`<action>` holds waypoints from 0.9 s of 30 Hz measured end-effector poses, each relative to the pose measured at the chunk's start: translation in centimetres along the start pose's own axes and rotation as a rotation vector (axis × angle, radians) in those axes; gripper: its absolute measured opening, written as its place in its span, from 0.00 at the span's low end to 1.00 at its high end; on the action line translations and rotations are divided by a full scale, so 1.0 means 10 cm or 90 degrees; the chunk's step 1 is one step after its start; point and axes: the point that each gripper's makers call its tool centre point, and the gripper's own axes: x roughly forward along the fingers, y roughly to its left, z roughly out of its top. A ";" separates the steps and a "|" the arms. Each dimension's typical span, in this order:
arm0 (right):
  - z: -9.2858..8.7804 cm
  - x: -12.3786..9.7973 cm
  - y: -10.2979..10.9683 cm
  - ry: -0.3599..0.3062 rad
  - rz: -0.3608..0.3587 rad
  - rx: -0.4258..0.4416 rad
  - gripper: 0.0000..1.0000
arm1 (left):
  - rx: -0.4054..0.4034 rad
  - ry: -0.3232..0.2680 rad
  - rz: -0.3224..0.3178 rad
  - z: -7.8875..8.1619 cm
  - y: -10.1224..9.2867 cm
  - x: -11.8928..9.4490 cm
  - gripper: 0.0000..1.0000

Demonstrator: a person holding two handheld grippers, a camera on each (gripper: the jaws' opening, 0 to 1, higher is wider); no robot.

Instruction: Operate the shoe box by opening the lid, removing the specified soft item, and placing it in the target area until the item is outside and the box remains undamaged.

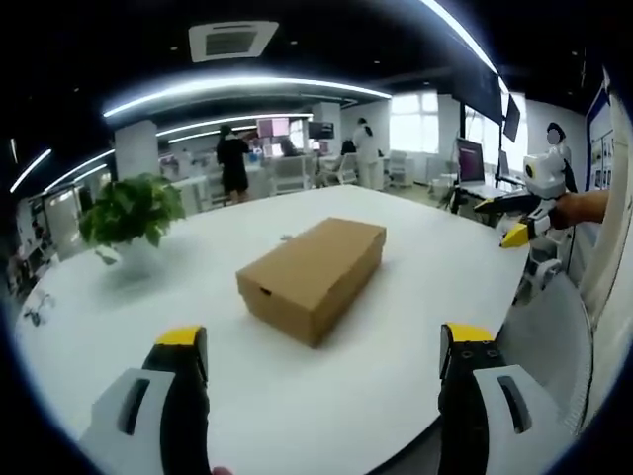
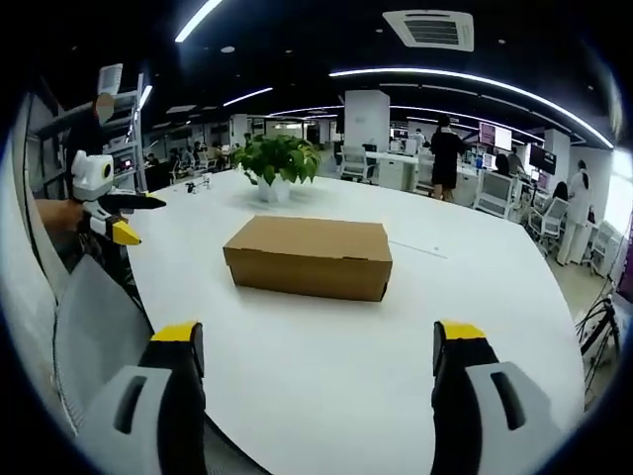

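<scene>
Shoe box [image 1: 315, 275] is plain brown cardboard, matte, a long low rectangle w/ sharp edges; lid is shut, seam running just under the top. It sits on a smooth white bench [image 1: 346, 396] w/ a rounded edge, roughly mid-surface.

Left gripper [image 1: 323, 341]: jaws spread wide, nothing between them, black w/ yellow tips and grey bodies. Box lies ahead of them, between the two tips in line of sight but well apart, no contact. In the left gripper view the box's long axis runs diagonally, near short end toward lower left, far end toward upper right.

Right gripper [image 2: 318, 336]: jaws also spread, holding nothing. Box [image 2: 309, 257] sits ahead and centred between the tips, well apart. In the right gripper view its long axis runs nearly across, the long side face toward the camera, slightly skewed.

Right gripper also shows at the right of the left gripper view [image 1: 514, 236], held above the bench edge; left gripper appears at the left of the right gripper view [image 2: 124, 233].

Potted plant [image 2: 277, 163], leafy green in a white pot, stands on the bench beyond the box. A thin cable or pen-like item [image 2: 420, 249] lies behind the box; can't tell which.
</scene>
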 end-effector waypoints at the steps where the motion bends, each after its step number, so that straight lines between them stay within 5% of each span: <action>1: 0.00 0.01 0.00 0.000 0.001 0.000 0.91 | -0.001 0.001 -0.001 0.00 0.00 0.01 1.00; 27: -0.04 0.44 -0.26 0.019 0.032 -0.020 0.90 | -0.014 0.014 0.015 -0.05 0.06 0.29 1.00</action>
